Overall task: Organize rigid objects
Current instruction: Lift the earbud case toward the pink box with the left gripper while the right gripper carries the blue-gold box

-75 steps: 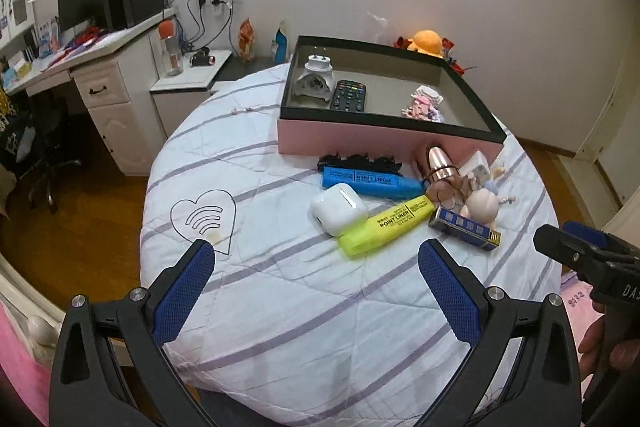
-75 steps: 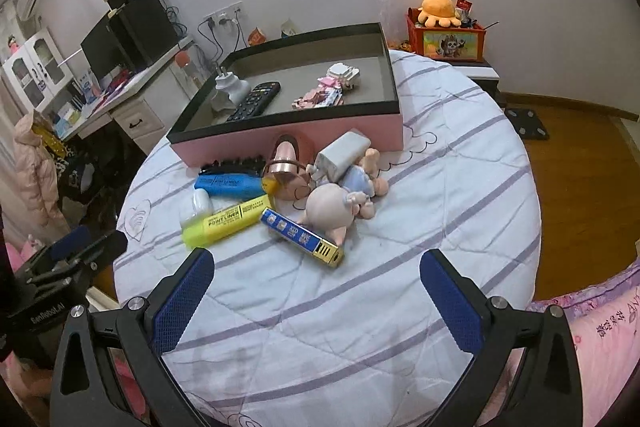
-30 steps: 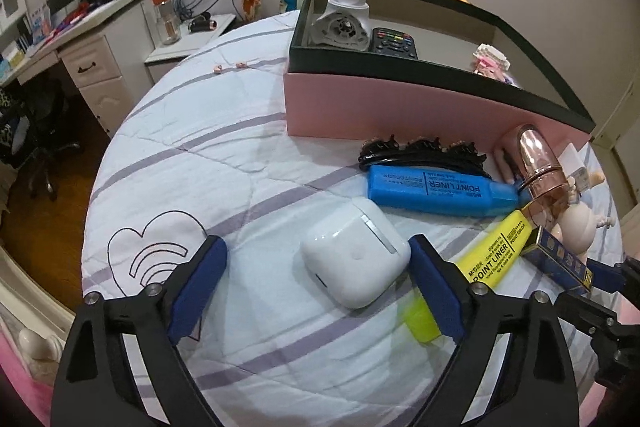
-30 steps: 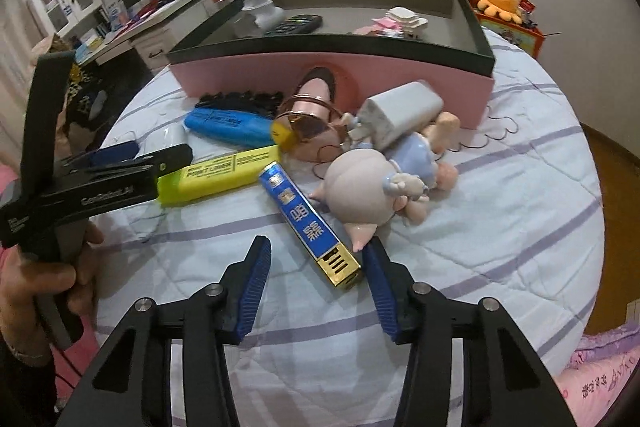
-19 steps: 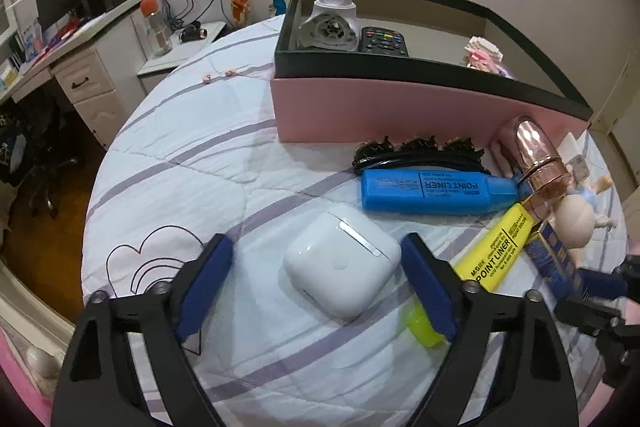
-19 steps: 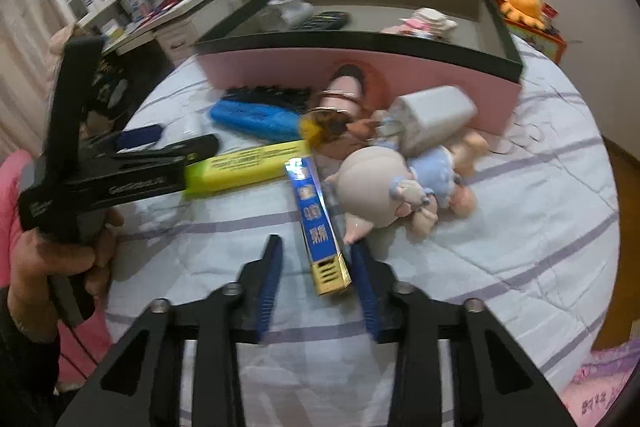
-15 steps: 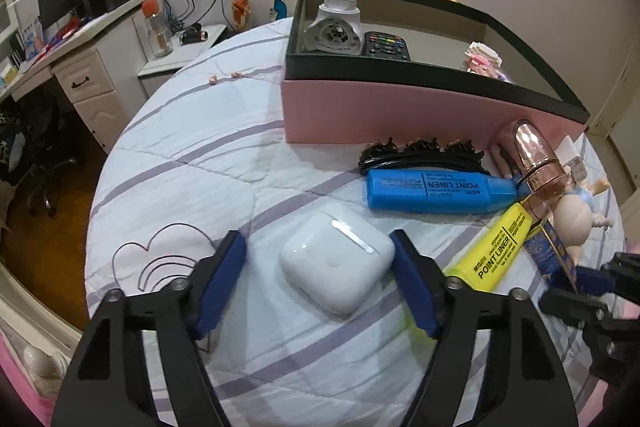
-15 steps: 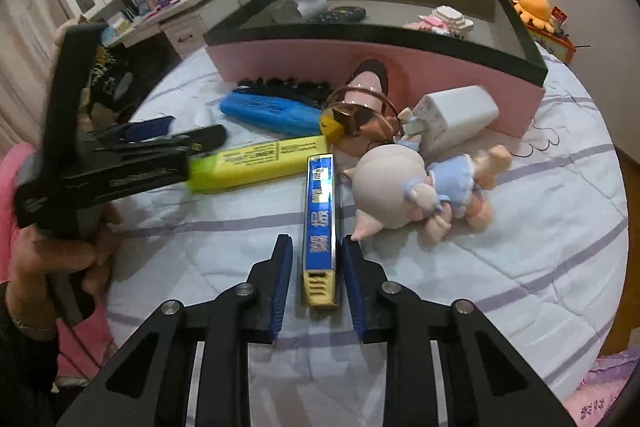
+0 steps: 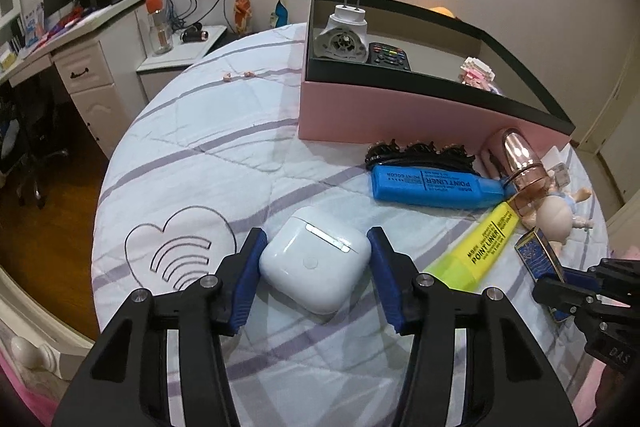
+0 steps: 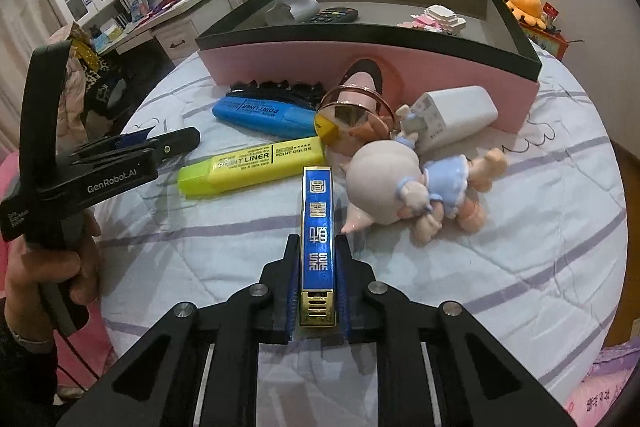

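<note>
A white earbuds case (image 9: pixel 316 259) lies on the striped quilt between the blue pads of my left gripper (image 9: pixel 314 259). Its jaws are closing and the pads meet the case's two sides. My right gripper (image 10: pixel 318 241) is shut on the near end of a narrow blue and gold box (image 10: pixel 317 223), which points away along the fingers. The same box (image 9: pixel 536 255) shows at the right of the left wrist view, in the right gripper (image 9: pixel 576 291). In the right wrist view a hand holds the left gripper (image 10: pixel 160 147) at the left.
A pink box with a black rim (image 10: pixel 360 63) stands behind, holding a plug adapter (image 9: pixel 342 35), a remote (image 9: pixel 390 57) and small pink pieces. Before it lie a black hair clip (image 9: pixel 416 155), a blue highlighter (image 9: pixel 432 185), a yellow highlighter (image 10: pixel 252 167), a doll (image 10: pixel 404 183) and a white charger (image 10: pixel 452 117).
Both grippers came down to the quilt and closed. The left pads drew in around the earbuds case. The right jaws shut on the blue and gold box, which turned in line with the fingers.
</note>
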{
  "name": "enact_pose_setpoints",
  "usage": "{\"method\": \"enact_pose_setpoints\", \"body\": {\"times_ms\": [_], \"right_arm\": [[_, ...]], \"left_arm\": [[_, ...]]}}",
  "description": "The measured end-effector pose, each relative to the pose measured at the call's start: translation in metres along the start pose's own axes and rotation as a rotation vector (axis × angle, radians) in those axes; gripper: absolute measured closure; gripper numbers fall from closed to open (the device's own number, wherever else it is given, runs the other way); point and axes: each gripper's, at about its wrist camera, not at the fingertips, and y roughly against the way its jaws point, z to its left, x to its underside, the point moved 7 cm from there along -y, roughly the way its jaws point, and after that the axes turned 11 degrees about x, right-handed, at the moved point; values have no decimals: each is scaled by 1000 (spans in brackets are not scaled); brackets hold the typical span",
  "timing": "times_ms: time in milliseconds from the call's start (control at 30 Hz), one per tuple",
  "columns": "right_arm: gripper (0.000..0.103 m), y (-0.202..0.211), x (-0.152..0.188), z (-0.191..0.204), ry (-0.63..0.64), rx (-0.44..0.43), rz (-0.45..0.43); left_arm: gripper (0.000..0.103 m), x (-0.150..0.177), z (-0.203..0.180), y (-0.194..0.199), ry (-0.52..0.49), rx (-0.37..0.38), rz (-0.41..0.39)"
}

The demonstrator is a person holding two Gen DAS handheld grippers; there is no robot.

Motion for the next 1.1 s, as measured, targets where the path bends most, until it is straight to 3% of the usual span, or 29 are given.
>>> {"method": "enact_pose_setpoints", "body": {"times_ms": [267, 500, 833, 1100], "right_arm": [[88, 20, -8, -1, -53, -78, -23], [88, 49, -32, 0, -72, -132, -90], [88, 59, -117, -28, -65, -54, -189], [88, 11, -183, -62, -72, 41, -158]], "left_arm": [[51, -5, -11, 21, -3, 19, -14], [51, -35, -32, 43, -43, 52, -63], [51, -123, -64, 37, -133, 87, -142], [51, -180, -83, -25, -152, 119, -100]]}}
